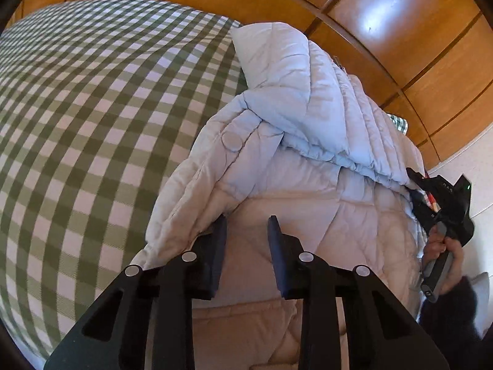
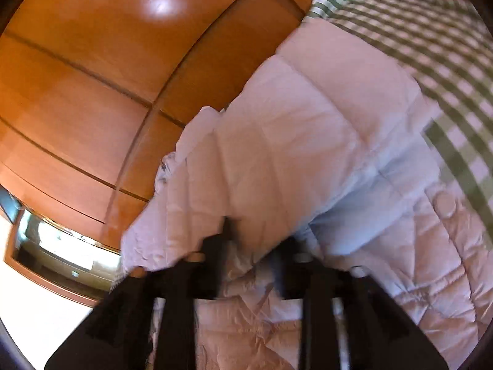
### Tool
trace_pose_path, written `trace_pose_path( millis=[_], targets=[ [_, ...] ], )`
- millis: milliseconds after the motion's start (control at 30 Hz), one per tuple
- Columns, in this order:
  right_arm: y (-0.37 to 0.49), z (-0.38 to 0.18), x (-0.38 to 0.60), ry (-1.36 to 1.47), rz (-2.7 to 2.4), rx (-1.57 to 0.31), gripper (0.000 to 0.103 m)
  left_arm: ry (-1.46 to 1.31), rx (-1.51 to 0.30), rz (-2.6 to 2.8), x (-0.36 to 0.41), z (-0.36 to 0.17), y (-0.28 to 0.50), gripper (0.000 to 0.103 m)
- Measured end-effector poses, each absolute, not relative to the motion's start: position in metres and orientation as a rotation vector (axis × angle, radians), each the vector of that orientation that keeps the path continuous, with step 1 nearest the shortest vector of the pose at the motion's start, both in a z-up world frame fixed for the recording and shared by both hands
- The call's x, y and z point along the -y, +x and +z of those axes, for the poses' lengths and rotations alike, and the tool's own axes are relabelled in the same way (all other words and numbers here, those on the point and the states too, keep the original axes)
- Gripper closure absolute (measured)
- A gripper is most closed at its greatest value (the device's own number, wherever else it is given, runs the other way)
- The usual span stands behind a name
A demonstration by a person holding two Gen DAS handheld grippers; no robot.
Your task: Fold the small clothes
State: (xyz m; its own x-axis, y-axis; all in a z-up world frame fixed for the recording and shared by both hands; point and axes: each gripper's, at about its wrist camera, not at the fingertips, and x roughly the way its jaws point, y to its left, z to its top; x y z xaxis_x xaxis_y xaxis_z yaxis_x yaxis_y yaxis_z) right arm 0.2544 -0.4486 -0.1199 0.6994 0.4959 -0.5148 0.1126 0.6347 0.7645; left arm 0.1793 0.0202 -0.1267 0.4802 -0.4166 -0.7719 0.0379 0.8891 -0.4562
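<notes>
**Operator:** Since both sets of jaws stand spread with nothing pinched, I see the main risk as the fold springing back. My left gripper [image 1: 246,225] hovers with its pads apart just over the quilted jacket [image 1: 277,185], and the puffy fabric may unroll as soon as it is let alone.

**Observer:** And the right side?

**Operator:** My right gripper [image 2: 252,234] is blurred in its own view, but the gap between its fingers reads as open, with the jacket's folded flap [image 2: 292,141] lying just ahead and partly beneath it. From the left view I see it at the jacket's far edge, held in the person's hand [image 1: 443,252].

**Observer:** What else could slip?

**Operator:** The jacket lies on the checked bed cover [image 1: 77,108], close to the bed's edge beside the wooden wardrobe [image 1: 400,30]. A careless tug there could drag a sleeve over the side. I also judge that closing on only the top layer would peel it open rather than carry the fold.
</notes>
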Motion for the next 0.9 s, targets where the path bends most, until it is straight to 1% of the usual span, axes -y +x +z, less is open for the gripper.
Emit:
trace_pose_path(
  millis=[33, 67, 100, 233, 300, 333, 367, 400, 433, 467, 533, 567, 600, 667, 700, 767, 800, 900],
  targets=[
    [0.252, -0.119, 0.454, 0.899, 0.252, -0.766, 0.045, -0.425, -1.042, -0.289, -0.024, -0.125, 0.179, 0.075],
    [0.250, -0.117, 0.459, 0.918, 0.251, -0.756, 0.029, -0.443, -1.041, -0.292, -0.027, -0.121, 0.179, 0.075],
    [0.247, -0.114, 0.464, 0.940, 0.250, -0.737, 0.028, -0.459, -1.033, -0.298, -0.029, -0.115, 0.178, 0.075],
    [0.240, -0.103, 0.485, 0.937, 0.168, -0.695, 0.029, -0.497, -0.910, -0.369, -0.024, -0.076, 0.178, 0.075],
    [0.245, -0.104, 0.503, 0.944, 0.125, -0.698, 0.040, -0.506, -0.841, -0.417, -0.018, -0.061, 0.187, 0.075],
    [0.248, -0.105, 0.508, 0.943, 0.104, -0.702, 0.058, -0.499, -0.817, -0.429, -0.010, -0.050, 0.189, 0.075],
    [0.250, -0.104, 0.512, 0.933, 0.087, -0.711, 0.082, -0.488, -0.809, -0.434, -0.005, -0.046, 0.198, 0.075],
    [0.254, -0.103, 0.512, 0.909, 0.078, -0.717, 0.091, -0.474, -0.807, -0.432, 0.002, -0.042, 0.205, 0.075],
    [0.256, -0.101, 0.512, 0.884, 0.071, -0.719, 0.095, -0.450, -0.803, -0.414, 0.009, -0.040, 0.216, 0.075],
    [0.258, -0.096, 0.510, 0.848, 0.064, -0.719, 0.096, -0.418, -0.814, -0.398, 0.016, -0.043, 0.225, 0.075],
    [0.264, -0.094, 0.506, 0.806, 0.073, -0.728, 0.096, -0.333, -0.930, -0.286, 0.027, -0.065, 0.241, 0.075],
    [0.265, -0.097, 0.503, 0.764, 0.053, -0.770, 0.096, -0.320, -1.013, -0.249, 0.028, -0.086, 0.250, 0.075],
    [0.266, -0.103, 0.503, 0.738, 0.034, -0.807, 0.094, -0.308, -1.058, -0.230, 0.028, -0.101, 0.253, 0.075],
    [0.264, -0.114, 0.505, 0.724, 0.020, -0.840, 0.071, -0.295, -1.084, -0.202, 0.025, -0.121, 0.252, 0.075],
    [0.259, -0.116, 0.506, 0.730, 0.028, -0.831, 0.065, -0.295, -1.068, -0.204, 0.024, -0.120, 0.249, 0.075],
    [0.250, -0.109, 0.509, 0.728, 0.033, -0.806, 0.026, -0.323, -1.067, -0.213, 0.021, -0.111, 0.247, 0.075],
    [0.243, -0.102, 0.510, 0.694, 0.000, -0.794, 0.021, -0.338, -1.052, -0.224, 0.019, -0.106, 0.245, 0.075],
    [0.227, -0.074, 0.510, 0.580, -0.056, -0.738, 0.021, -0.346, -0.937, -0.253, 0.016, -0.073, 0.243, 0.075]
  ],
)
